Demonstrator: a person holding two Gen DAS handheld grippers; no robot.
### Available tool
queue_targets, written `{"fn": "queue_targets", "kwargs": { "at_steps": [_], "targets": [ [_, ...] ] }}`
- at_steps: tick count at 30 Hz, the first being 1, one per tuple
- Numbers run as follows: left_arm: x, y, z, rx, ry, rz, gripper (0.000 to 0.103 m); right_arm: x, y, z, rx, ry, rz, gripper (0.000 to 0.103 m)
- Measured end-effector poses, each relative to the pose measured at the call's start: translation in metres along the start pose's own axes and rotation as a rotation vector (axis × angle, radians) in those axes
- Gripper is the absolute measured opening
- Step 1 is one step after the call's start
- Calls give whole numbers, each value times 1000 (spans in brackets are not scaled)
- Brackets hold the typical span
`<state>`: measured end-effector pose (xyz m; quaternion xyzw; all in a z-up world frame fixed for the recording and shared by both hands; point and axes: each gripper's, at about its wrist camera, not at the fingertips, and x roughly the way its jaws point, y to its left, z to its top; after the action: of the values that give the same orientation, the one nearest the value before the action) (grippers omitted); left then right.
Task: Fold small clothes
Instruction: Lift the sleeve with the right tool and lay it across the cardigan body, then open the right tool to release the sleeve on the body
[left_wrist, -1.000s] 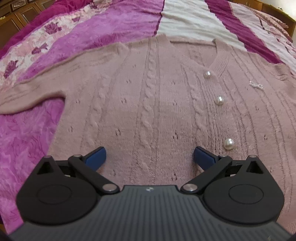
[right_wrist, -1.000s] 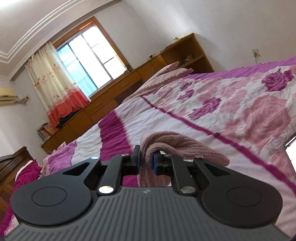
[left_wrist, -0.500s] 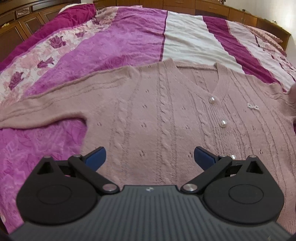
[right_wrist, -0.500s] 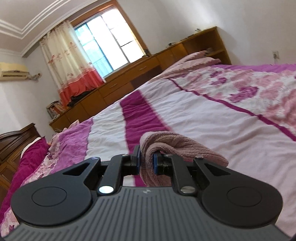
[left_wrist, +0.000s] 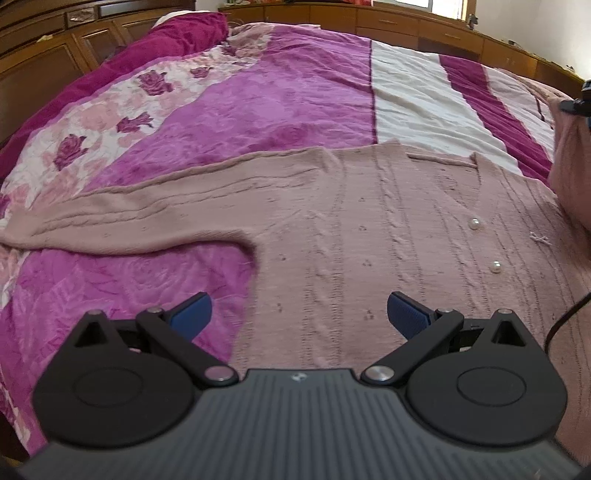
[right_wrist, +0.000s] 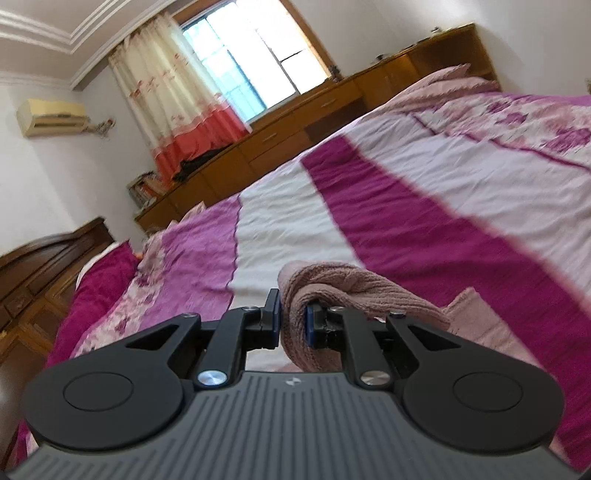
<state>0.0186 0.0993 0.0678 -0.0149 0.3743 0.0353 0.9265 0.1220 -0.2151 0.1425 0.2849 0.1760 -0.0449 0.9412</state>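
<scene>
Pink knit cardigan (left_wrist: 369, 229) lay front-up, spread flat on the bed (left_wrist: 258, 110), pearl buttons (left_wrist: 474, 223) running down its placket. One sleeve (left_wrist: 129, 218) stretched straight out from the cardigan body, flat on the bedspread, away from the button side.

L gripper (left_wrist: 298, 312) hung over the cardigan's lower body near that sleeve's armpit, fingers (left_wrist: 192, 314) spread wide, nothing btwn them, not touching the knit as far as the view showed.

R gripper (right_wrist: 291, 325) had its fingers (right_wrist: 273, 319) nearly closed on a bunched fold of the same pink knit (right_wrist: 332, 291), prob. the other sleeve or its cuff, lifted clear of the bed. In the left wrist view a raised pink mass (left_wrist: 569, 166) stood at the cardigan's button-side edge, w/ a bit of dark gripper hardware above it.

Step in hand, judging by this: first sleeve fold, R side carrying its sleeve in over the cardigan body.

Next move prob. calls for laying that sleeve flat across the chest w/o dragging the body out of shape, then releasing. L gripper looked placed to pin the body or take the outstretched sleeve after.
</scene>
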Motion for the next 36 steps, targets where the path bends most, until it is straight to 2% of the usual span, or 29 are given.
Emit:
{"fn": "queue_targets", "kwargs": {
  "at_steps": [7, 15, 18, 20, 22, 32, 36],
  "targets": [
    [2, 8, -2, -39, 3, -11, 103, 27, 25, -56, -61, 115, 22, 14],
    [6, 5, -10, -31, 17, -25, 103, 63, 24, -100, -138, 223, 17, 16],
    [7, 5, -13, -37, 24, -25, 103, 69, 23, -110, -168, 270, 20, 36],
    [7, 5, -14, -42, 26, -27, 103, 69, 22, -116, -172, 283, 22, 63],
    [7, 5, -14, -40, 26, -29, 103, 66, 19, -118, -174, 292, 41, 72],
    [2, -2, -10, -19, 11, -44, 103, 27, -2, -113, -200, 364, 111, 77],
    [2, -7, -3, -8, 6, -59, 103, 1, -22, -104, -209, 353, 113, 78]
  ]
}}
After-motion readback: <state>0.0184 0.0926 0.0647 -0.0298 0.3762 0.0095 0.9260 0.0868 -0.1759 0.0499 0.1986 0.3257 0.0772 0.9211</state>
